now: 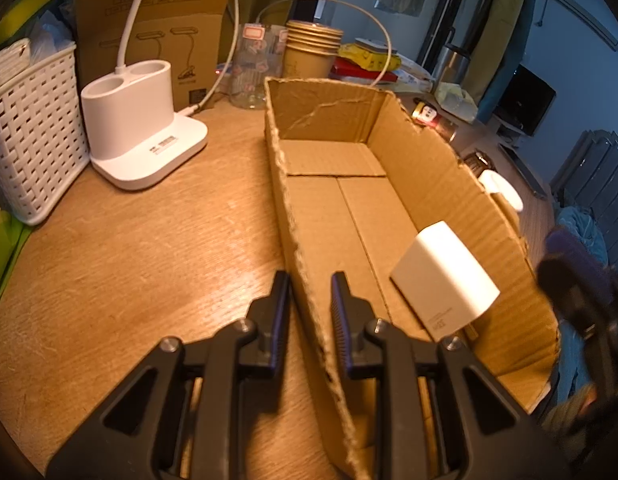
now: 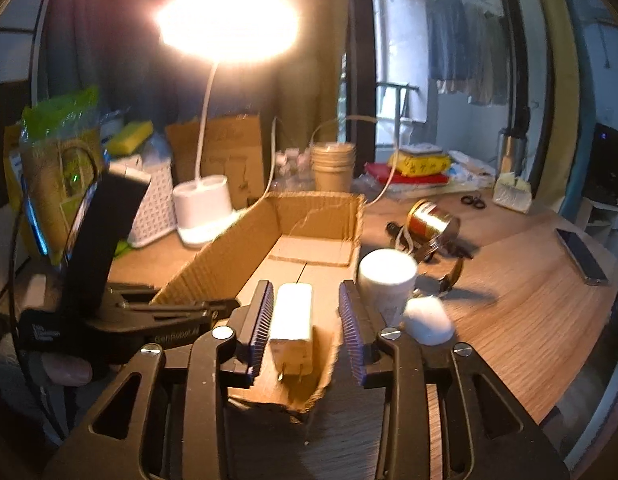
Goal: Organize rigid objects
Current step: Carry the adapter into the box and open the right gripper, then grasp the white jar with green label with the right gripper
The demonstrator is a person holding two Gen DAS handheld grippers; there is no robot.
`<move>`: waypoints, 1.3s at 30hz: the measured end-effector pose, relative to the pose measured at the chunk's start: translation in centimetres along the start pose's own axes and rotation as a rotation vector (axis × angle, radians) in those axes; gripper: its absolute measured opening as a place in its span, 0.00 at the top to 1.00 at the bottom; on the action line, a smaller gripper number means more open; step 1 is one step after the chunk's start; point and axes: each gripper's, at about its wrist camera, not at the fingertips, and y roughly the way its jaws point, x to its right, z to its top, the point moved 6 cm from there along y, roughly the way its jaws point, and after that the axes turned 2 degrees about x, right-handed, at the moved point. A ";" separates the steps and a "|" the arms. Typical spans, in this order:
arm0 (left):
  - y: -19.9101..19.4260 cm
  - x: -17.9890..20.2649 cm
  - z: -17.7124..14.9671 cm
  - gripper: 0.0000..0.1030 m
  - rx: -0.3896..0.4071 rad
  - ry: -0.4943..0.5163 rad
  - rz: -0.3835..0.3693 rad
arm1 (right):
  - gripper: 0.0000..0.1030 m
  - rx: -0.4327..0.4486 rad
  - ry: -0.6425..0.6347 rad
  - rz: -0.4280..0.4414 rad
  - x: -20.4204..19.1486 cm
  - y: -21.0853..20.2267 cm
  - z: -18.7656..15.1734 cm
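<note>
White charger (image 2: 292, 317) between right hand-held gripper (image 2: 305, 330) pads, untouched

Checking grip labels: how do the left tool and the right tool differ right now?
Left tool is shut on the cardboard box wall; right tool stands open. Left tool pinches cardboard; right tool's pads flank the white charger with a gap on one side, not gripping it. Both work at the same box.
</note>
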 end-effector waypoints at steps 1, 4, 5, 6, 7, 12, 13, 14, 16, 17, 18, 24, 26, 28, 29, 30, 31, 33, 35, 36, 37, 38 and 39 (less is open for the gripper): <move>0.0 0.0 0.0 0.78 0.000 0.000 0.000 | 0.63 0.012 0.007 -0.011 0.4 -0.3 0.2; 0.0 0.0 0.0 0.78 0.000 0.000 0.000 | 0.62 0.026 0.028 -0.056 1.8 -0.5 0.5; 0.0 0.0 0.0 0.78 0.000 0.000 0.000 | 0.62 0.026 0.040 -0.070 2.4 -0.5 0.5; 0.0 0.0 0.0 0.78 0.000 0.000 0.000 | 0.62 0.026 0.051 -0.081 2.9 -0.4 0.5; 0.0 0.0 0.0 0.78 0.000 0.000 0.000 | 0.62 0.024 0.061 -0.092 3.4 -0.3 0.5; 0.0 0.0 0.0 0.78 0.000 0.000 0.000 | 0.54 0.019 0.083 -0.117 5.5 0.4 0.4; 0.0 0.0 0.0 0.78 0.000 0.000 0.000 | 0.53 0.013 0.083 -0.116 5.7 0.7 0.3; 0.0 0.0 0.0 0.78 0.000 0.000 0.000 | 0.53 0.006 0.084 -0.113 6.0 1.0 0.1; 0.0 0.0 0.0 0.78 0.000 0.000 0.000 | 0.53 -0.005 0.094 -0.095 6.4 1.4 -0.2; 0.0 0.0 0.0 0.78 0.000 0.000 0.000 | 0.53 -0.011 0.097 -0.084 6.5 1.6 -0.4; 0.0 0.0 0.0 0.78 0.000 0.000 0.000 | 0.53 -0.015 0.096 -0.071 6.6 1.9 -0.4; 0.0 0.0 0.0 0.78 -0.001 0.000 0.001 | 0.51 -0.025 0.083 0.062 6.9 3.8 0.2; 0.0 0.0 0.0 0.78 -0.001 0.000 0.001 | 0.51 -0.044 0.068 0.074 6.9 4.6 0.2; 0.1 0.0 -0.1 0.78 -0.002 0.000 0.001 | 0.51 -0.059 0.056 0.104 6.8 5.0 0.2; 0.0 0.0 -0.1 0.78 -0.002 -0.001 0.001 | 0.51 -0.066 0.045 0.117 6.7 5.3 0.1; 0.1 0.0 -0.1 0.78 -0.002 0.000 0.002 | 0.51 -0.069 0.035 0.122 6.6 5.4 0.1; 0.1 0.0 -0.1 0.78 -0.003 0.000 0.002 | 0.51 -0.069 0.026 0.122 6.6 5.6 0.1; 0.1 0.0 -0.2 0.78 -0.003 0.001 0.003 | 0.51 -0.078 0.020 0.128 6.7 6.1 0.2; 0.1 0.0 -0.2 0.78 -0.004 0.000 0.004 | 0.51 -0.086 0.018 0.132 6.8 6.4 0.2; 0.1 0.0 -0.2 0.78 -0.003 0.001 0.003 | 0.51 -0.094 0.020 0.138 6.9 6.6 0.2; 0.1 0.0 -0.2 0.78 -0.004 0.001 0.004 | 0.51 -0.102 0.027 0.150 6.9 6.8 0.2; 0.2 0.0 -0.2 0.78 -0.004 0.001 0.006 | 0.51 -0.104 0.028 0.153 7.0 6.9 0.2; 0.2 0.0 -0.3 0.78 -0.005 0.002 0.006 | 0.51 -0.106 0.026 0.155 7.0 6.9 0.3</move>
